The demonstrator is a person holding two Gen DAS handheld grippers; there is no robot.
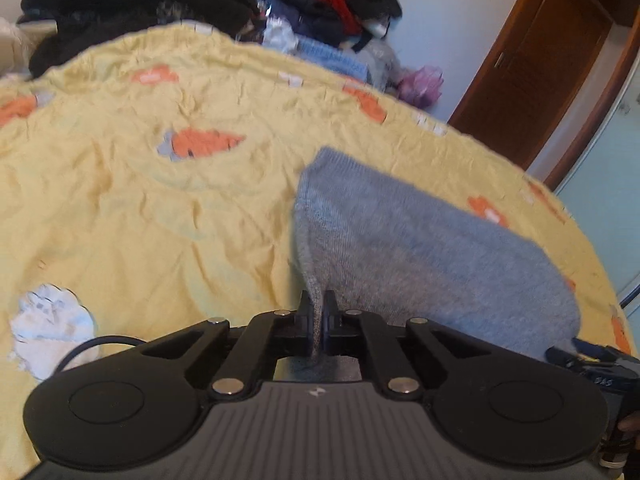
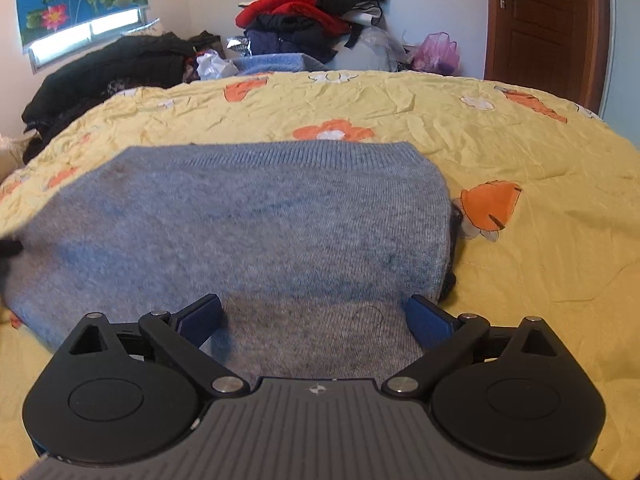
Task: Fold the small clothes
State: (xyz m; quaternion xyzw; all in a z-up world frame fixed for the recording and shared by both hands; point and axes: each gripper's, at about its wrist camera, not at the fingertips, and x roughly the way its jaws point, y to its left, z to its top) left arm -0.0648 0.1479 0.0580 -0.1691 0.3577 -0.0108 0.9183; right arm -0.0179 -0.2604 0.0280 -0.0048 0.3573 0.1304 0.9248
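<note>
A small grey-blue knitted sweater [image 2: 256, 224] lies on the yellow bedspread [image 2: 520, 152], its ribbed hem toward the far side. My left gripper [image 1: 319, 312] is shut on an edge of the sweater [image 1: 420, 248] and lifts that edge off the bed. My right gripper [image 2: 314, 316] is open, low over the near part of the sweater, with its blue pads [image 2: 426, 318] spread wide on either side of the fabric. The right gripper's tip [image 1: 580, 354] shows at the lower right of the left wrist view.
The bedspread [image 1: 140, 208] has orange carrot and white flower prints. A pile of dark, red and blue clothes [image 2: 312, 20] stands beyond the far edge of the bed. A black garment [image 2: 112, 68] lies at the far left. A brown door [image 2: 544, 20] is at the right.
</note>
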